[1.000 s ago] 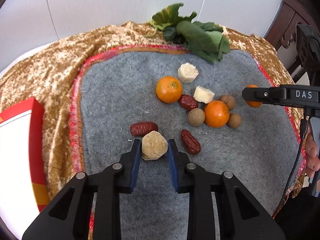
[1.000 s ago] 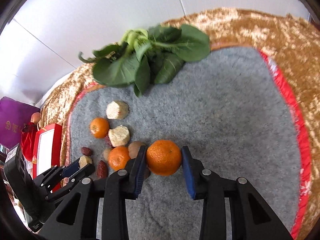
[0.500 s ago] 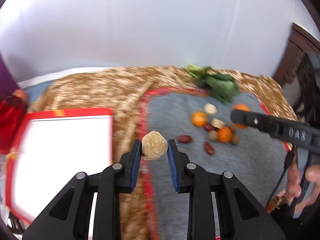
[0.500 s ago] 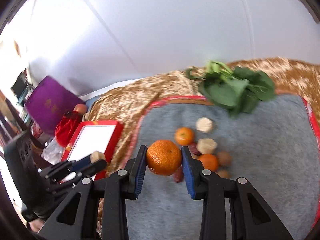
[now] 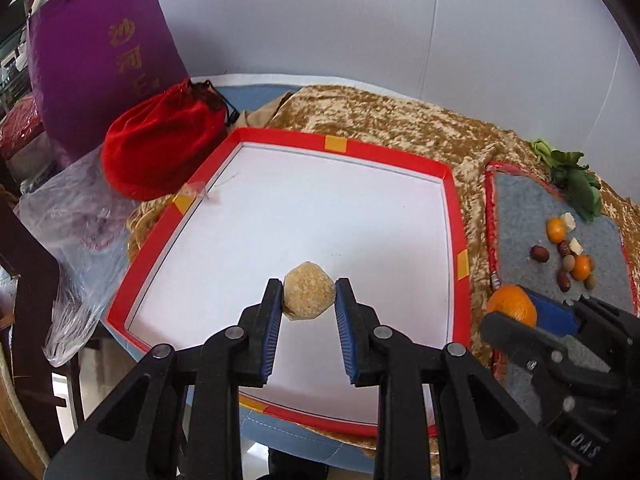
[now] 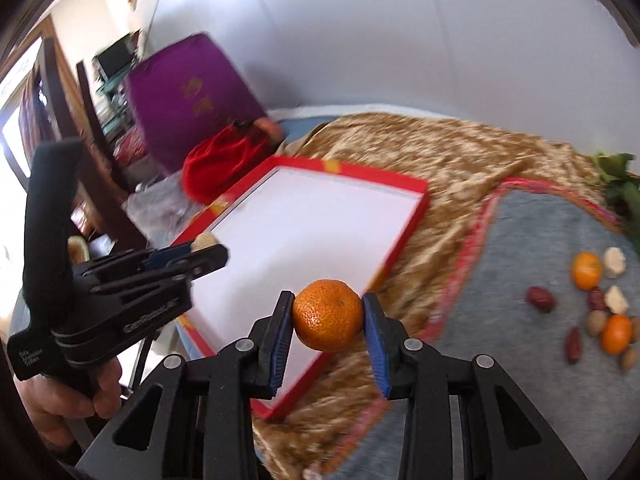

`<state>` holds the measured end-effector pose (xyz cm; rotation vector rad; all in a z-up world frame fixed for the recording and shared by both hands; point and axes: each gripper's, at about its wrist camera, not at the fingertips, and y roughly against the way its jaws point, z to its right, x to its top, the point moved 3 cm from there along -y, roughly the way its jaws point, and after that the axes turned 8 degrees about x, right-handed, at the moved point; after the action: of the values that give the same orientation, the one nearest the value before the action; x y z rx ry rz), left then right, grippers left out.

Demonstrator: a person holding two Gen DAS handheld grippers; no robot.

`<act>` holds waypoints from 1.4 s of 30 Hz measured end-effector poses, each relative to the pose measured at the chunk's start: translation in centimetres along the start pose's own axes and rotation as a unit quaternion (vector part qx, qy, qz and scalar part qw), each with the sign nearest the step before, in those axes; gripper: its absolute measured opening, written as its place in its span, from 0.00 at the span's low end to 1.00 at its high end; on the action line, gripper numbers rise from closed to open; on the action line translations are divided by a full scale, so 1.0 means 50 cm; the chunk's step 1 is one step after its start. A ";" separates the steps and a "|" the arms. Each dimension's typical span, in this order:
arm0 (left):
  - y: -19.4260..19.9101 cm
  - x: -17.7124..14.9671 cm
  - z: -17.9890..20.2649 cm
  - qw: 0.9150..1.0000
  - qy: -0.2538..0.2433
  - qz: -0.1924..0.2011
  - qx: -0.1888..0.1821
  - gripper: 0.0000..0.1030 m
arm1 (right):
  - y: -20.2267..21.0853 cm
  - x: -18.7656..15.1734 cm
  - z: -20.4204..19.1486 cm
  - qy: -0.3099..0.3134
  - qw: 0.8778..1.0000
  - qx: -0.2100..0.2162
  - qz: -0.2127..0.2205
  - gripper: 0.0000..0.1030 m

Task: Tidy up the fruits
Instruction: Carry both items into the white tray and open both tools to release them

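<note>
My left gripper is shut on a beige faceted lump and hangs over the white floor of a red-rimmed box. My right gripper is shut on an orange tangerine above the near right rim of the same box. From the left wrist view the right gripper with its tangerine is beside the box's right edge. In the right wrist view the left gripper shows at left with a hand beneath. Tangerines, red dates, round brown fruits and pale chunks lie on the grey felt mat.
A gold crushed-velvet cloth covers the table under the box and mat. A red drawstring pouch, a purple bag and a clear plastic bag crowd the box's far left. Leafy greens lie at the mat's far edge.
Both grippers have swung left from the grey mat to the red-rimmed box, each carrying its piece. The loose fruit on the mat stays where it was.
</note>
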<state>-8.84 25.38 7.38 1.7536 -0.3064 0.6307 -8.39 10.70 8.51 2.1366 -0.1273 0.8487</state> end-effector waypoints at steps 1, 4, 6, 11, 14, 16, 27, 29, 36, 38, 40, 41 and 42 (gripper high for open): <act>-0.004 -0.004 -0.004 1.000 0.000 -0.004 0.005 0.23 | -0.013 -0.005 -0.013 0.005 1.000 0.003 -0.008 0.33; -0.030 -0.009 -0.005 1.000 -0.008 -0.025 0.012 0.23 | -0.054 -0.021 -0.028 0.015 1.000 0.002 -0.027 0.33; -0.041 -0.014 -0.003 0.999 -0.016 -0.035 0.024 0.23 | -0.083 -0.030 -0.027 0.021 0.999 -0.003 -0.041 0.33; -0.050 -0.020 -0.013 0.998 -0.019 -0.040 0.036 0.23 | -0.118 -0.044 -0.023 0.031 0.998 -0.009 -0.057 0.33; -0.054 -0.022 -0.024 0.998 -0.019 -0.042 0.048 0.23 | -0.125 -0.046 -0.027 0.035 0.998 -0.008 -0.060 0.33; -0.056 -0.023 -0.027 0.998 -0.018 -0.043 0.053 0.23 | -0.134 -0.050 -0.031 0.042 0.997 -0.012 -0.063 0.33; 0.004 0.015 -0.002 0.994 -0.037 0.040 0.097 0.27 | -0.085 -0.049 -0.026 0.056 0.997 -0.017 -0.047 0.36; 0.021 0.025 0.007 0.994 -0.029 0.055 0.093 0.35 | -0.052 -0.042 -0.011 0.051 0.998 -0.022 -0.032 0.36; 0.090 0.046 0.075 0.991 -0.024 0.117 0.063 0.55 | 0.071 -0.027 0.071 0.015 0.999 -0.043 0.023 0.37; 0.109 0.050 0.108 0.990 -0.030 0.133 0.047 0.58 | 0.102 -0.022 0.097 -0.001 0.998 -0.049 0.035 0.38; 0.124 0.051 0.143 0.988 -0.042 0.146 0.030 0.59 | 0.142 -0.018 0.132 -0.022 0.997 -0.057 0.050 0.38; 0.128 0.051 0.162 0.987 -0.049 0.150 0.022 0.62 | 0.158 -0.012 0.147 -0.031 0.996 -0.062 0.056 0.38; 0.131 0.050 0.182 0.987 -0.057 0.152 0.014 0.66 | 0.172 -0.009 0.158 -0.038 0.995 -0.067 0.062 0.38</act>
<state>-7.86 15.20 12.56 1.7896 -0.6556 0.7546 -7.62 -0.82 10.40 2.0518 -0.3496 0.8065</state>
